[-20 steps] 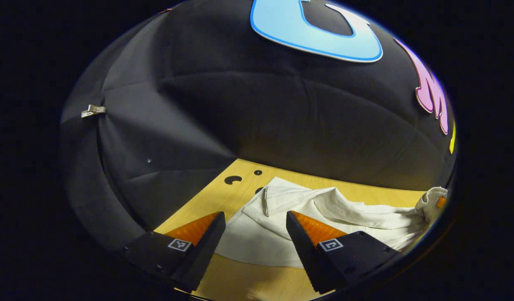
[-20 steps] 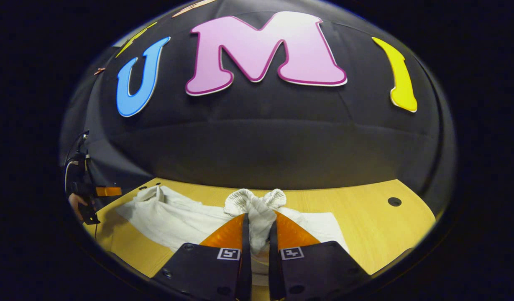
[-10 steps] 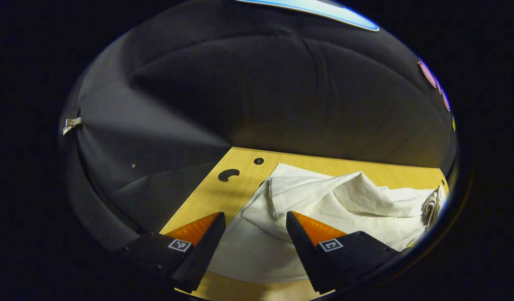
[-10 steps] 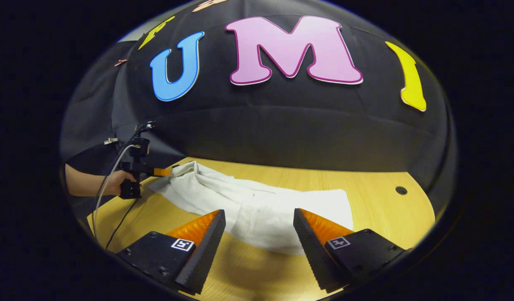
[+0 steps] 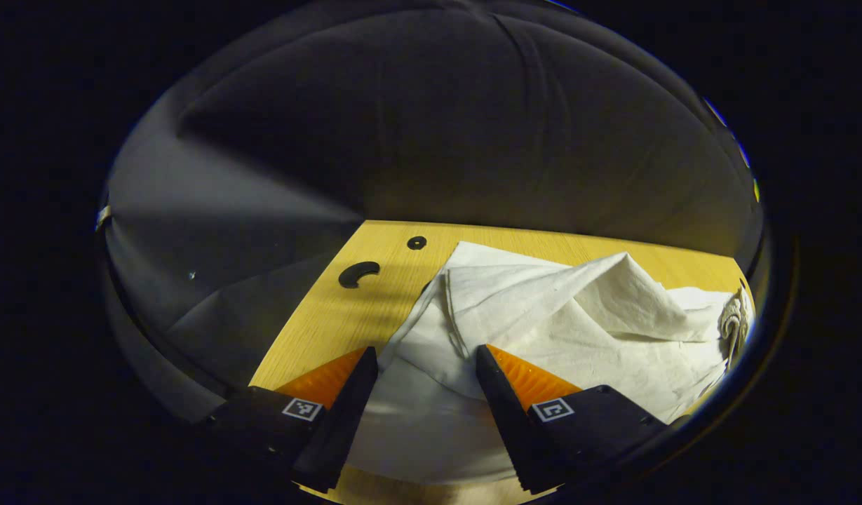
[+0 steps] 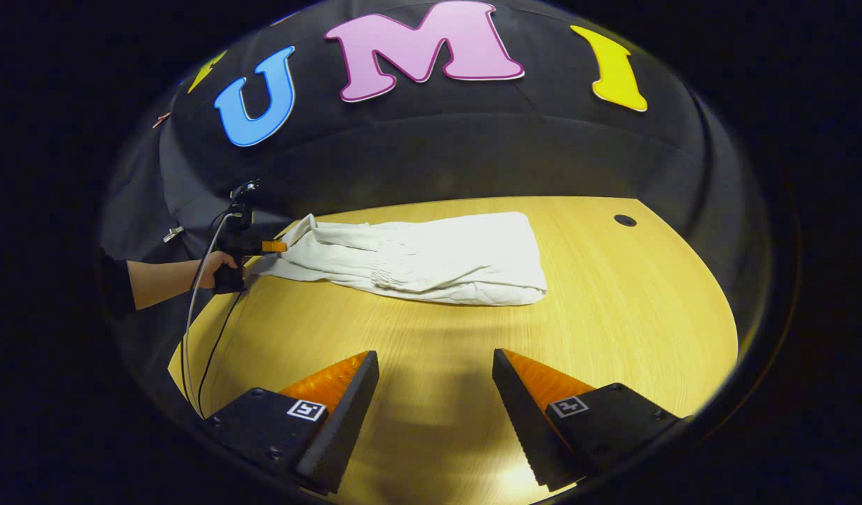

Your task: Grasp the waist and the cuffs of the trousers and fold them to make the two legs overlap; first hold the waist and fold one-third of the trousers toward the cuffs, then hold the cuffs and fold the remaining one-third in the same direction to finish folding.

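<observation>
Trousers (image 6: 416, 258), pale and lying on the wooden table (image 6: 613, 330), stretch lengthwise from left to right in the right gripper view. Left gripper (image 5: 422, 365): fingers apart, straddling the cuff end of the cloth, which spreads ahead of it and rises in a loose ridge. Right gripper (image 6: 435, 368): fingers apart, holding nothing, over bare table, well apart from the trousers, which lie ahead of it. Judged from this layout, the left gripper is much the nearer to the cuffs for the remaining fold.
</observation>
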`<state>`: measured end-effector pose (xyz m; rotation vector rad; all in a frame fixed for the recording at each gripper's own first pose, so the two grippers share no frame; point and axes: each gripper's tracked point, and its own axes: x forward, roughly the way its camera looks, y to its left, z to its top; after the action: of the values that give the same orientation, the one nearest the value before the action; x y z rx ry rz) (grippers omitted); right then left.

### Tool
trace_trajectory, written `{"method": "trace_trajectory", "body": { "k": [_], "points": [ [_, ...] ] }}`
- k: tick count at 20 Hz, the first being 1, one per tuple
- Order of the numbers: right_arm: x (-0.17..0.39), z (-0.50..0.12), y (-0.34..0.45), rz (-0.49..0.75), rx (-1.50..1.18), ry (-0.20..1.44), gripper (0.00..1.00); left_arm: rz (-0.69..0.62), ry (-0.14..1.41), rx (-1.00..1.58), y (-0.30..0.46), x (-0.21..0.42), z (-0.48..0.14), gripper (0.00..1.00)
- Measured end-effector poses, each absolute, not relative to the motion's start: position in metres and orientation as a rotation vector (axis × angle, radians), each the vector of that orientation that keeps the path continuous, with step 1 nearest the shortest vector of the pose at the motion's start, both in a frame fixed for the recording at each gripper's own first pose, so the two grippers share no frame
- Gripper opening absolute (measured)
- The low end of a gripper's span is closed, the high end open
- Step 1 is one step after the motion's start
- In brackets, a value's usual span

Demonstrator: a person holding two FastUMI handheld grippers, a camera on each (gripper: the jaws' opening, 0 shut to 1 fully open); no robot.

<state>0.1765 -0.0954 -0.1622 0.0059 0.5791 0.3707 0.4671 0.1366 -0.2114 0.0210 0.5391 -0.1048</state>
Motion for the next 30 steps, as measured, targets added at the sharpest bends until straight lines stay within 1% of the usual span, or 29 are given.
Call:
{"method": "trace_trajectory", "body": {
  "k": [3, 4, 7, 8, 10, 11, 12, 15, 17, 18, 19, 22, 25, 30],
  "points": [
    [0.179, -0.158, -0.095, 0.374, 0.031, 0.57, 0.99, -0.162, 0.588, 0.044, 0.124, 0.459, -0.217, 0.87],
    [0.179, -0.16, -0.095, 0.383, 0.031, 0.573, 0.99, -0.165, 0.593, 0.054, 0.118, 0.455, -0.215, 0.8],
    [0.172, -0.165, -0.092, 0.409, 0.021, 0.588, 0.99, -0.149, 0.585, 0.096, 0.106, 0.455, -0.217, 0.36],
    [0.17, -0.165, -0.093, 0.416, 0.013, 0.587, 0.99, -0.145, 0.583, 0.107, 0.105, 0.454, -0.217, 0.31],
    [0.169, -0.167, -0.098, 0.419, -0.003, 0.584, 0.99, -0.136, 0.583, 0.092, 0.101, 0.452, -0.218, 0.14],
    [0.169, -0.168, -0.1, 0.42, 0.0, 0.588, 0.99, -0.119, 0.579, 0.071, 0.101, 0.45, -0.217, 0.14],
    [0.169, -0.17, -0.102, 0.416, 0.008, 0.591, 0.99, -0.102, 0.58, 0.054, 0.099, 0.447, -0.217, 0.08],
    [0.174, -0.168, -0.11, 0.398, 0.018, 0.585, 0.99, -0.081, 0.556, 0.028, 0.091, 0.439, -0.211, 0.06],
    [0.181, -0.163, -0.118, 0.387, 0.014, 0.566, 0.99, -0.057, 0.467, -0.003, 0.086, 0.44, -0.184, 0.06],
    [0.186, -0.16, -0.123, 0.378, 0.012, 0.554, 0.99, -0.062, 0.431, -0.046, 0.079, 0.436, -0.17, 0.1],
    [0.19, -0.157, -0.129, 0.369, 0.011, 0.542, 0.99, -0.068, 0.396, -0.086, 0.073, 0.433, -0.153, 0.06],
    [0.198, -0.153, -0.143, 0.348, 0.024, 0.529, 0.99, -0.086, 0.333, -0.125, 0.059, 0.423, -0.115, 0.06],
    [0.203, -0.145, -0.156, 0.329, 0.043, 0.524, 0.99, -0.107, 0.274, -0.18, 0.028, 0.407, -0.07, 0.06],
    [0.214, -0.109, -0.187, 0.294, 0.063, 0.475, 0.99, -0.153, 0.229, -0.171, -0.029, 0.379, -0.02, 0.06]
  ]
}}
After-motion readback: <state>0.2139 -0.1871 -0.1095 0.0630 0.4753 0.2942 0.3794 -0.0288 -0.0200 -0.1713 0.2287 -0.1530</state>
